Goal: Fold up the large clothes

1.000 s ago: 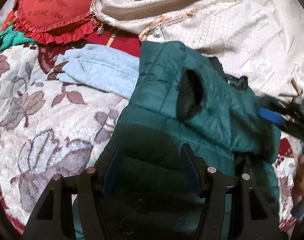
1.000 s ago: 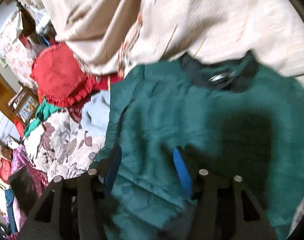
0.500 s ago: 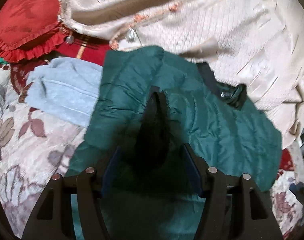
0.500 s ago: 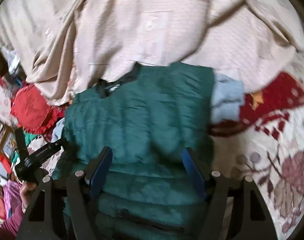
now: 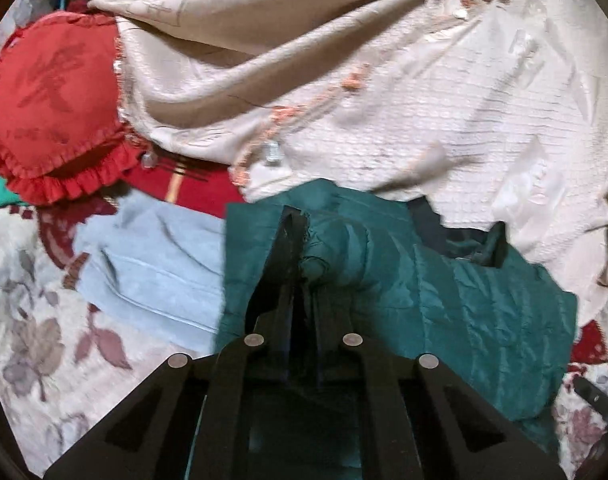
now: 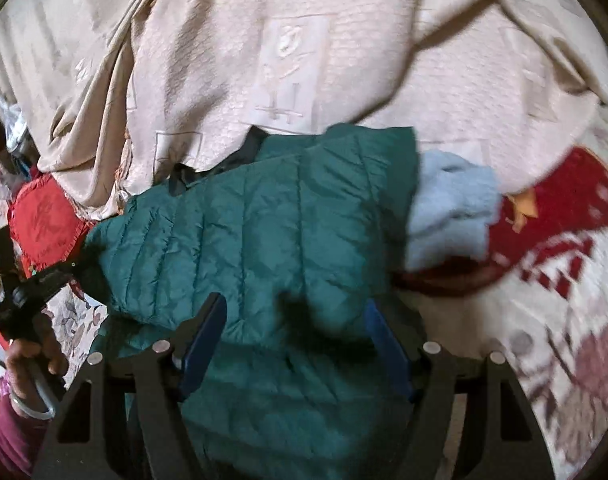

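Green quilted jacket (image 5: 464,300) (armhole edge) is clamped in the left gripper (image 5: 301,280); the right gripper (image 6: 295,320) hovers above it, jaws spread.

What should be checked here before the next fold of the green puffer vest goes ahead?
1. Left gripper clamped on the green puffer vest near its black-lined armhole: ok, jaws shut on fabric.
2. Right gripper has a hold: not ok, jaws open above the vest.
3. Vest lying flat: not ok, fabric bunches at the left grip.
4. Light blue garment clear of the vest: not ok, the vest's edge overlaps it.
5. Beige bedspread clear of the collar end: cannot tell, their edges meet.
6. Space to lay the fold: ok, floral blanket is open beside the vest.
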`<state>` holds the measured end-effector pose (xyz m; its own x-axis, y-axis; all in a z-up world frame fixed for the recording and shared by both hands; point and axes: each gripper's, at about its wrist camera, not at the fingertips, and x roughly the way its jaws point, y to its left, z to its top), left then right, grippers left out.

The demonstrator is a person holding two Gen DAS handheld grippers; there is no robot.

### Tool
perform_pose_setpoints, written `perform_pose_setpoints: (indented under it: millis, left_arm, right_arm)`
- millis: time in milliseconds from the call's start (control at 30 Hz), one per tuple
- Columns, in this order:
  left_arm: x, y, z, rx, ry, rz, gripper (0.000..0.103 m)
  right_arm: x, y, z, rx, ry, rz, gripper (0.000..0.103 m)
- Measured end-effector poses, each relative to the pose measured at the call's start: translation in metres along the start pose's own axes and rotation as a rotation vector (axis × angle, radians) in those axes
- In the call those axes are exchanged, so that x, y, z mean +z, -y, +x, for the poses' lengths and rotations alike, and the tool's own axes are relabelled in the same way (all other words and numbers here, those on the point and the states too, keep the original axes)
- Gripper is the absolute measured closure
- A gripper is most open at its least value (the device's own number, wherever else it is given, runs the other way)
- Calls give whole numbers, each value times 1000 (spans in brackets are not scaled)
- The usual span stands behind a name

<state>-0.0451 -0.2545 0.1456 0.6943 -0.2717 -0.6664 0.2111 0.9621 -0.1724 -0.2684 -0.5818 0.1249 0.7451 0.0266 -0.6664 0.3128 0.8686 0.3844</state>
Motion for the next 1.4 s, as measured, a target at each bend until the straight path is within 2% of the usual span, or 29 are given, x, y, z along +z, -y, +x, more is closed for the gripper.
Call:
perform_pose_setpoints:
  millis: [167,267,300,400,500,567,633,800,1033,1167,1333,1400]
  left_arm:
    - [-16,-16,28,36,-75,-7,103]
    - [-18,-25,29,9,-98,-31,103]
    - [-16,-27,25,9,-94,-40,99]
    - [-10,-33,4,13,-36,-62,86]
    - [-6,-29,-14,-17,29,-72,81]
    - [-8,-18,-12,-31,23,-47,81]
    - [-15,-5,0,-34,-13,-5,81]
    - [-33,14,39,69,-70,121,81]
    - [-19,24,68,129,-61,171,81]
    - [-17,24,71,127,-63,171,81]
    - [-19,23,72,123,-51,171,80]
    - [-18,23,72,124,-52,170,80]
  right_arm:
    - [23,-22,52,-47,-29,-74,28]
    - [33,-21,85,-86,-87,-85,28]
    - [36,-20,90,-93,-94,-78,28]
    - [42,-25,76,-75,-80,-74,28]
    - [46,-34,47,-40,6,-90,28]
    - [48,-44,44,-38,15,-125,28]
    - [50,-53,56,-63,-18,-164,28]
    - [52,-56,100,-128,-64,-195,28]
    - [71,-62,130,-178,-3,-183,27]
    - [69,-66,113,-174,-4,-188,28]
    - [38,-82,63,-79,8,-275,28]
    - [24,-90,57,-63,-10,-322,28]
